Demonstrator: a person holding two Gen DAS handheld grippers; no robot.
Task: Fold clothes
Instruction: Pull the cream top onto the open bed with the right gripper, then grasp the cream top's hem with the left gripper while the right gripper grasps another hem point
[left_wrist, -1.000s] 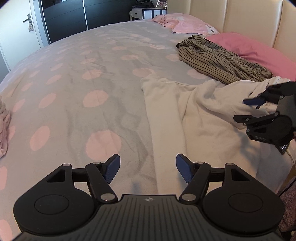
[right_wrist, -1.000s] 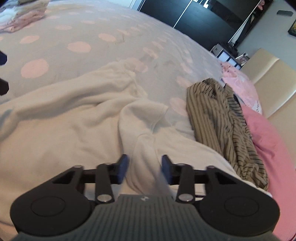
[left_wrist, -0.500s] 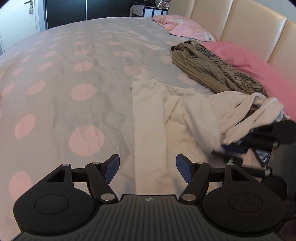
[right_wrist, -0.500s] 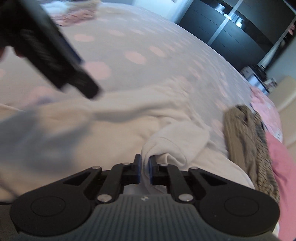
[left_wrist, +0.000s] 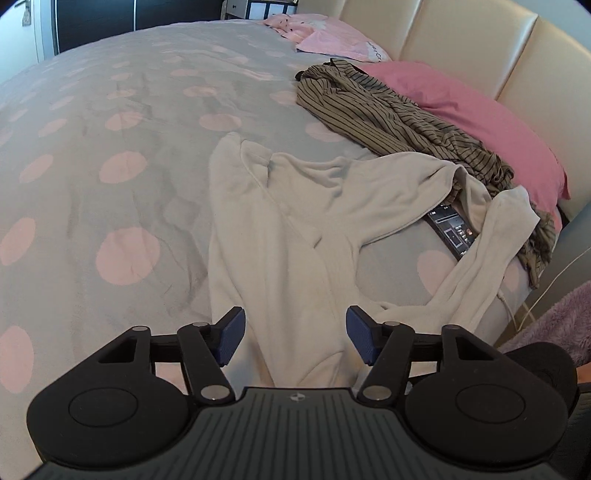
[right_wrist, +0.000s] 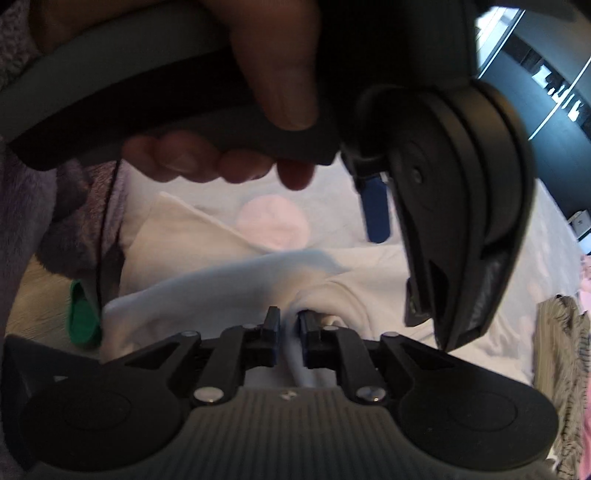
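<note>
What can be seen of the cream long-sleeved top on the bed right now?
The cream top is a soft, knit-looking long-sleeved garment, lying rumpled on the grey, pink-dotted bedspread. One sleeve runs toward the bed edge, draped over a dark remote-like device and touching the striped garment. The right gripper is shut on a bunched fold of it; the left gripper hangs open above it.

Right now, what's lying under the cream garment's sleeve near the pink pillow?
A dark remote-like device pokes out from under the cream garment, on the dotted bedspread. Its far end is covered by the sleeve; anything else beneath is hidden.
</note>
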